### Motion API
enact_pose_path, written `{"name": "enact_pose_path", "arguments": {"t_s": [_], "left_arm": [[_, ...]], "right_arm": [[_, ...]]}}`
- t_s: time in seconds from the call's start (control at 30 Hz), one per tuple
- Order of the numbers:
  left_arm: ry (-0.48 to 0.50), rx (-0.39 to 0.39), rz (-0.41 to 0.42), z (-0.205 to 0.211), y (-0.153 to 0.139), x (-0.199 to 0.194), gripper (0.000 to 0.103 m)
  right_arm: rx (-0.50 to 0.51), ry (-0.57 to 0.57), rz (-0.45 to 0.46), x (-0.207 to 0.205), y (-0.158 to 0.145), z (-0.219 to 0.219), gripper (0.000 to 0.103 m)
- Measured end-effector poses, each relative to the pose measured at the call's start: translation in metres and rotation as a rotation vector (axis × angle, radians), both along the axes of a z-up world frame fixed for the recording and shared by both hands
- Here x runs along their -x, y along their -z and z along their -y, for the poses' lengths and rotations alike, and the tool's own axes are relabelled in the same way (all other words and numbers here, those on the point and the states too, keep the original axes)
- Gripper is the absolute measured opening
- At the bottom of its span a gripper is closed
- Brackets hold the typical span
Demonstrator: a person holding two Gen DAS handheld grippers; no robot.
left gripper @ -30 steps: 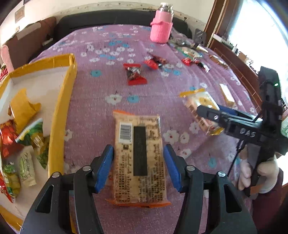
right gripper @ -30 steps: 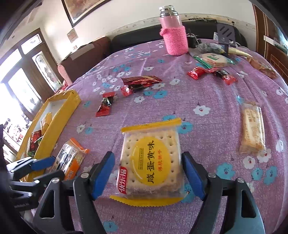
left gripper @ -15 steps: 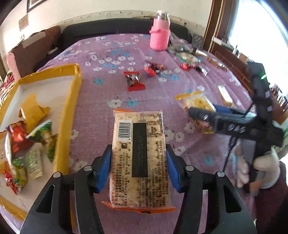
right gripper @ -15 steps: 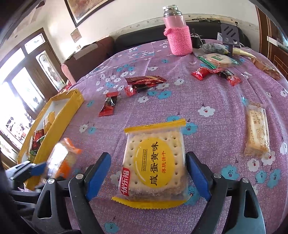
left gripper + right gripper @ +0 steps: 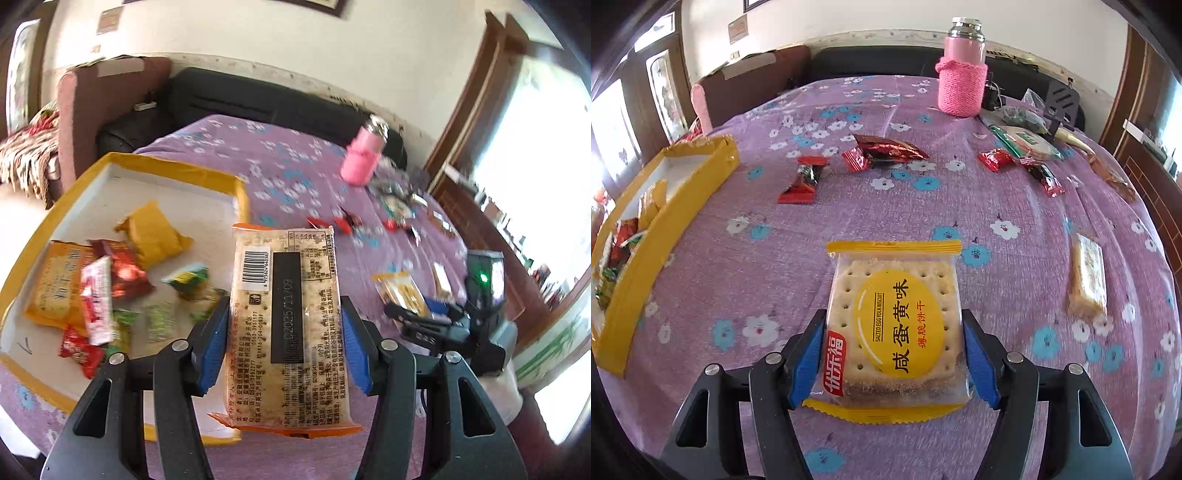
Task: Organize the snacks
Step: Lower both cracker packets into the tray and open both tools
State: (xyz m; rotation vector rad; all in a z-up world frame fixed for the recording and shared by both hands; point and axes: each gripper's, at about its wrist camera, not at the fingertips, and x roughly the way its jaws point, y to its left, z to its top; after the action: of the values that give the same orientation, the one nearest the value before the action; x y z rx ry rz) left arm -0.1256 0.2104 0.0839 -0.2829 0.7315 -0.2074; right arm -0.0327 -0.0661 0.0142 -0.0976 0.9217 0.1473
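Note:
My left gripper point(image 5: 282, 347) is shut on an orange-edged cracker pack point(image 5: 284, 317), barcode side up, held in the air by the right rim of the yellow-rimmed box point(image 5: 207, 175). The box holds several snack packets point(image 5: 107, 291). My right gripper point(image 5: 894, 354) is shut on a yellow salted egg yolk biscuit pack point(image 5: 895, 314) at the purple flowered tablecloth point(image 5: 738, 258); whether the pack is lifted I cannot tell. The right gripper also shows in the left wrist view point(image 5: 424, 314), low at right.
Loose red candies point(image 5: 801, 179), a dark red packet point(image 5: 890, 149) and more sweets point(image 5: 1015, 162) lie mid-table. A pale cracker bar point(image 5: 1087, 273) lies at right. A pink-sleeved flask point(image 5: 962, 70) stands at the back. The box point(image 5: 665, 199) sits at left.
My left gripper has closed on the cracker pack, lifted it and swung left toward the box. My right gripper has closed onto the biscuit pack.

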Motion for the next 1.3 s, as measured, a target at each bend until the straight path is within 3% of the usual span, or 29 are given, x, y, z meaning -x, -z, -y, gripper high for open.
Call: {"name": "enact_pose_path", "arguments": {"t_s": [0.27,0.8,1.03,1.3], "left_arm": [[-0.094,0.079,0.031,-0.058,0.000,0.002,0.055],[-0.287,0.070,-0.020,-0.137,0.022,-0.005,0.055],[-0.317,0.049,-0.093,-0.145,0.040,-0.022,0.055],[-0.321,-0.046,-0.143,-0.142,0.046,-0.052,0.055]], "right_arm": [[-0.146,0.021,0.001,0.015,-0.026,-0.020,0.070],[-0.258,-0.274,0.006,0.006,-0.072,-0.173,0.069],[-0.197,-0.390,-0.017,-0.019,-0.073,-0.249,0.069],[-0.122,-0.359,-0.067,-0.057,-0.042,-0.282,0.069]]}}
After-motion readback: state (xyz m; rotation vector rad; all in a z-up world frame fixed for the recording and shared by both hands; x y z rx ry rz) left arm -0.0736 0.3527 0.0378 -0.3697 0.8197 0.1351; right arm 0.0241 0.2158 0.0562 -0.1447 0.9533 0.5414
